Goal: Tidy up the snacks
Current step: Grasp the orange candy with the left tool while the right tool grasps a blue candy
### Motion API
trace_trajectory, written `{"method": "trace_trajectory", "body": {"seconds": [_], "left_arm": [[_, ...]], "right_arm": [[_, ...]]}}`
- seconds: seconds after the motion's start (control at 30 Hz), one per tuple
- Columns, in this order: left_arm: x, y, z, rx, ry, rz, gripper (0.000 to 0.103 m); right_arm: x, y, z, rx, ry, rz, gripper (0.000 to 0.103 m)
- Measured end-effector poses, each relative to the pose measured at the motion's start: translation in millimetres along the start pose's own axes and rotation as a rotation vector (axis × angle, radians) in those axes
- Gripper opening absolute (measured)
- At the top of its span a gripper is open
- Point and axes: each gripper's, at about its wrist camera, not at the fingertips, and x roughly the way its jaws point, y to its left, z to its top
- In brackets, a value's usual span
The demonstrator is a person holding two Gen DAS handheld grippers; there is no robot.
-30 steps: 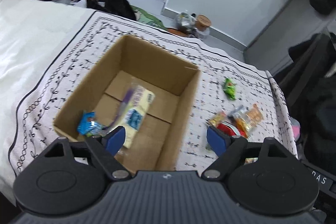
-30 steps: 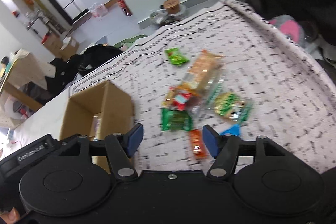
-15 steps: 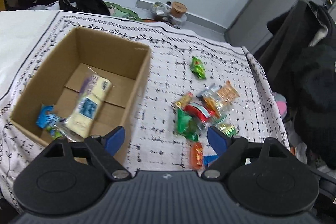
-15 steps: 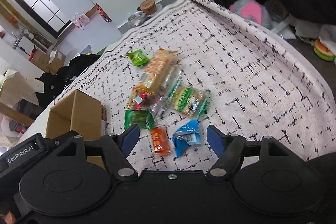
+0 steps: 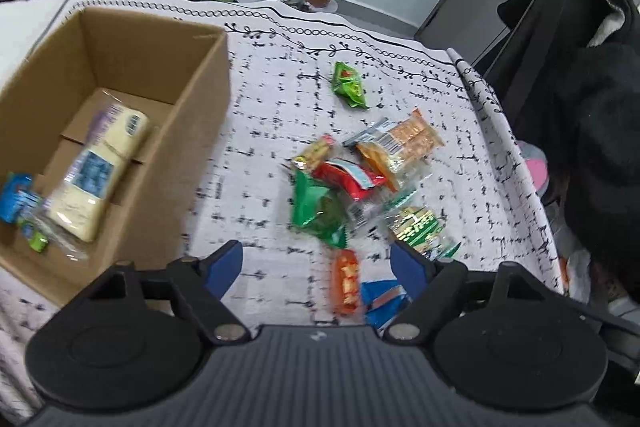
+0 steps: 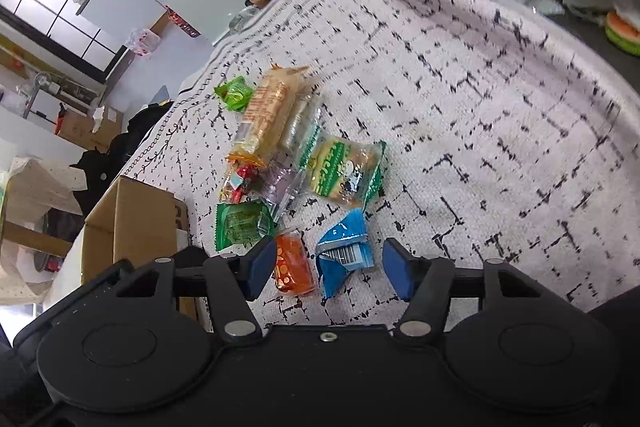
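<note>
Hanging over the patterned cloth [image 6: 480,87], the right gripper [image 6: 328,265] is wide open and empty — a blue packet [image 6: 346,253] and orange packet [image 6: 294,263] lie between its fingers. The left gripper [image 5: 318,265] is wide open too — beside the cardboard box [image 5: 192,155] holding a pale yellow pack [image 5: 96,167].

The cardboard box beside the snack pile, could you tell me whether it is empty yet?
Not empty. The open-topped cardboard box already holds a long pale yellow packet and a small blue packet on its floor.
</note>
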Motion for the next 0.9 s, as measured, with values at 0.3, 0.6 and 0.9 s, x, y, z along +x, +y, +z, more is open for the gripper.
{"method": "trace_trajectory", "body": {"seconds": [0.3,0.6,0.9], "left_arm": [[43.8,-5.7,-8.7,-0.047,0.112,-0.011,0.052],[71.0,-13.6,-14.8,-0.072,0.171,-0.005,0.03],[60.8,-9.6,-15.2,-0.062,0.138,0.019,0.016]], "right_arm": [[21.7,-15.2,5.8,0.067,0.05,0.007,0.049],[37.3,-22.1,8.8,0.096,0.093,0.021,0.049],[57.2,-20.5,9.7,0.12,0.127,0.041,0.036]]}}
